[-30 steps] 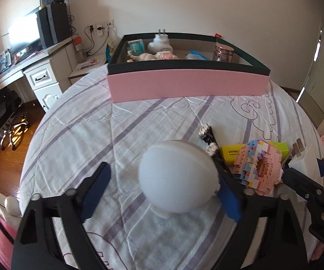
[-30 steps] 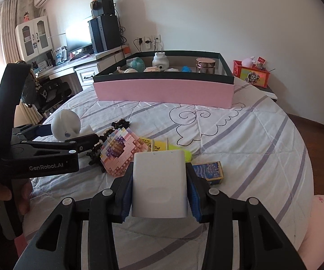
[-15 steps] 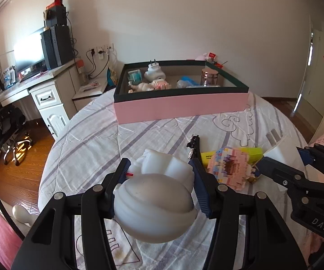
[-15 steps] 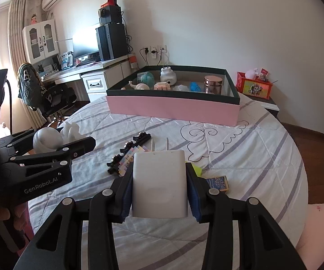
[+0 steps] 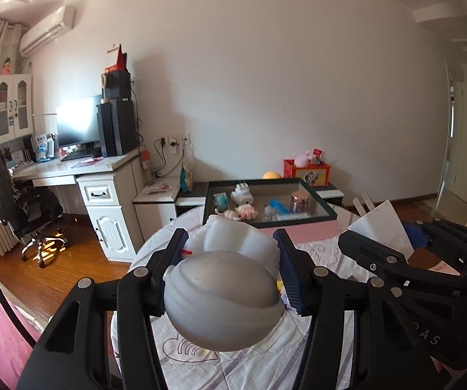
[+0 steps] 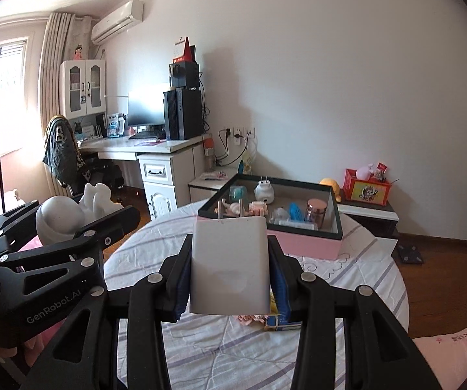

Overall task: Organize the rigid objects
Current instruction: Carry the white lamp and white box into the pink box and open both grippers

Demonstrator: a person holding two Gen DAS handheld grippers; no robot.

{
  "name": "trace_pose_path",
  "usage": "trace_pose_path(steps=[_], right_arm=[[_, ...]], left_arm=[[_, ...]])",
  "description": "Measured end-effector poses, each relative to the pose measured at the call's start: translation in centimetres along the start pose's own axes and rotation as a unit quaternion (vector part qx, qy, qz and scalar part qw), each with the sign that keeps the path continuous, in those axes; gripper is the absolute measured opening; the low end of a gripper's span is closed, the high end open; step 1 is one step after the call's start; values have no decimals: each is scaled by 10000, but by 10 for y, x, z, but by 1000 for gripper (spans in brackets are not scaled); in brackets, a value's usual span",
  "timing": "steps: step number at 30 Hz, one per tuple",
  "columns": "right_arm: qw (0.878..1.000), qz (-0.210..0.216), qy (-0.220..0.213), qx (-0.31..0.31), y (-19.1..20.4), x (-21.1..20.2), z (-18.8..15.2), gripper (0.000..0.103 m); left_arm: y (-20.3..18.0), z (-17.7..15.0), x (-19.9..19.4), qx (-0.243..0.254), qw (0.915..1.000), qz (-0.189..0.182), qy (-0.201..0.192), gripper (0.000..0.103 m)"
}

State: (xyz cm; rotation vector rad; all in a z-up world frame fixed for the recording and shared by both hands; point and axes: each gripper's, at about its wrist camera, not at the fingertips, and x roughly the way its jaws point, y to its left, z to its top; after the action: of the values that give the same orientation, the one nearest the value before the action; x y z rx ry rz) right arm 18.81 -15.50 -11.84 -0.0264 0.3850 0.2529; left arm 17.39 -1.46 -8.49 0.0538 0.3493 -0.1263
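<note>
My left gripper (image 5: pixel 232 250) is shut on a white round figurine (image 5: pixel 223 295), held well above the bed; the figurine also shows in the right wrist view (image 6: pixel 61 219). My right gripper (image 6: pixel 230 253) is shut on a white plug charger (image 6: pixel 230 266), prongs pointing forward; the charger also shows in the left wrist view (image 5: pixel 379 227). A pink box with a dark rim (image 6: pixel 311 243) sits at the far side of the round bed and holds several small items. Both grippers are raised and short of the box.
A round bed with a white striped cover (image 6: pixel 347 279) lies below. A pink brick toy and a blue card box (image 6: pixel 282 325) lie on it, partly hidden under my right gripper. A white desk (image 6: pixel 168 165) and nightstands stand behind the box.
My left gripper closed on the white figurine and lifted it off the bed. Both grippers have risen and tilted up with their objects.
</note>
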Motion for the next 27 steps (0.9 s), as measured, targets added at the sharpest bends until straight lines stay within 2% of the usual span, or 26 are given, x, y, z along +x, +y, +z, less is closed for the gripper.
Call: trace_pose_path(steps=[6, 15, 21, 27], right_arm=[[9995, 24, -306, -69, 11, -22, 16, 43], [9996, 20, -262, -139, 11, -14, 20, 43], [9998, 32, -140, -138, -2, 21, 27, 43], [9995, 60, 59, -296, -28, 82, 57, 43]], left_arm=[[1, 12, -28, -7, 9996, 113, -275, 55], [-1, 14, -20, 17, 9995, 190, -252, 55], [-2, 22, 19, 68, 9997, 238, -85, 55], [-8, 52, 94, 295, 9993, 238, 46, 55]])
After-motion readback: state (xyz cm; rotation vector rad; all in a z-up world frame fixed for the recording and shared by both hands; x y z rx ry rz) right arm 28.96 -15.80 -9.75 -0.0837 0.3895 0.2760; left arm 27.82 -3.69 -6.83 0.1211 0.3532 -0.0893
